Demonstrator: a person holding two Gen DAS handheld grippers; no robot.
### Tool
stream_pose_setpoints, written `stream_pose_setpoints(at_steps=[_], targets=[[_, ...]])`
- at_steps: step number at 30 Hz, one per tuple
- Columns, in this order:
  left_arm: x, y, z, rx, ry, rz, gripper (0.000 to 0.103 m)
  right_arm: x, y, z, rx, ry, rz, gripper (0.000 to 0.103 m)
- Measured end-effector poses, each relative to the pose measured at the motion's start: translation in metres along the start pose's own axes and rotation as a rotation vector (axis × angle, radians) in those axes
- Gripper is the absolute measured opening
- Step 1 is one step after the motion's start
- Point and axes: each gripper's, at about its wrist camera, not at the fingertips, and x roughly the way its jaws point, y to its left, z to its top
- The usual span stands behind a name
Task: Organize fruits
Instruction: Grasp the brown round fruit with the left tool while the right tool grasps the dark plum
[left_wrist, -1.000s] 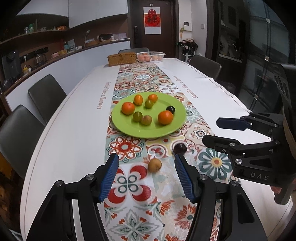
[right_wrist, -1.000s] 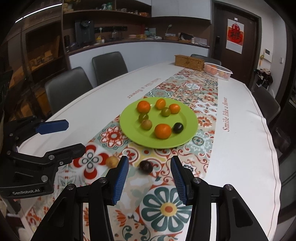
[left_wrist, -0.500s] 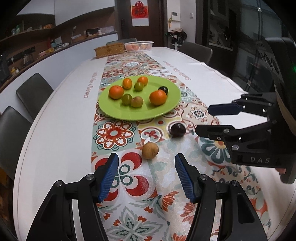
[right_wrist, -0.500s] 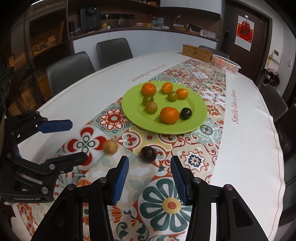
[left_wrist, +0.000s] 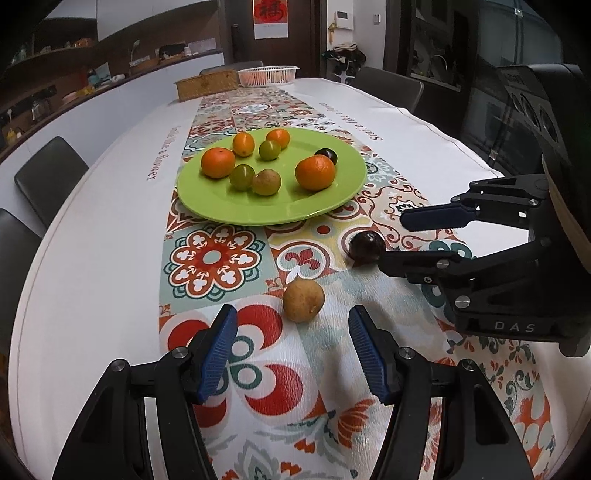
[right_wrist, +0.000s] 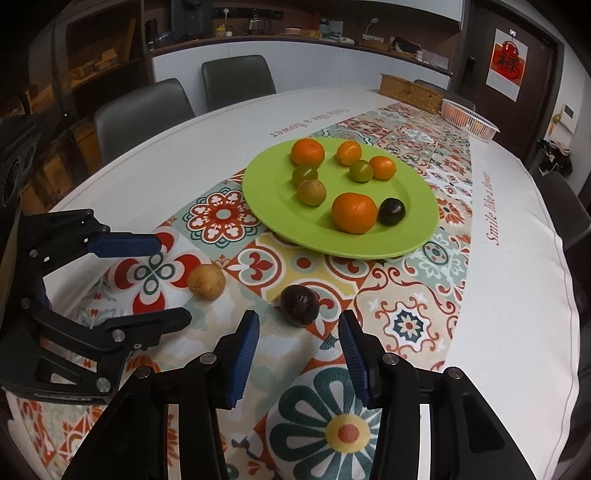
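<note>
Looking along the left gripper (left_wrist: 291, 354), its blue pads are seen spread wide with nothing between them, and a tan fruit (left_wrist: 303, 301) is found lying on the patterned runner (left_wrist: 214, 258) just beyond the tips, at about 12 o'clock. From the right wrist view the same tan fruit (right_wrist: 206, 282) is placed at 10 o'clock, near the left gripper's (right_wrist: 162, 280) upper and lower fingers, which are shown from the side and apart from it.

The right gripper (right_wrist: 298, 350) is likewise held open and empty, with a dark purple fruit (right_wrist: 299, 304) resting on the runner just past its tips at 12 o'clock. In the left wrist view this dark purple fruit (left_wrist: 366, 247) is seen at 2 o'clock, partly hidden behind the lower finger of the right gripper (left_wrist: 391, 238); whether the finger touches it cannot be told.

Farther out, a green plate (left_wrist: 258, 210) is set on the runner at 12 o'clock. Four orange fruits, two green ones, a greenish-brown one and a small dark fruit (right_wrist: 392, 211) are carried on it; the last is shown whole only in the right wrist view, being half covered by a large orange (left_wrist: 315, 172) in the left one.

At the table's far end, a woven box (left_wrist: 207, 85) and a white basket (left_wrist: 267, 75) are seen side by side.
</note>
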Motion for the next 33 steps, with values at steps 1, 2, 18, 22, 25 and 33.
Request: stream_pose_setpoints(at_steps=[1,2,18,22,25,33], targets=[[0.001,0.0,0.001,-0.005,0.002,-0.005,0.059,0.002,0.0,0.0,-0.001,0.002,0.0,0.042],[0.003,0.001,0.002,-0.01,0.005,-0.014,0.057,0.005,-0.001,0.001,-0.002,0.005,0.0,0.042],[0.02,-0.001,0.01,-0.049,0.049,-0.082,0.027,0.021,0.001,0.004,0.004,0.024,0.02,0.032],[0.019,-0.003,0.011,-0.055,0.05,-0.078,0.027,0.024,-0.002,0.006,0.027,0.026,0.016,0.029],[0.016,-0.003,0.012,-0.064,0.042,-0.076,0.027,0.024,-0.005,0.006,0.041,0.024,0.019,0.027],[0.006,-0.005,0.016,-0.067,0.019,-0.061,0.027,0.014,-0.005,0.005,0.057,-0.008,0.019,0.027]])
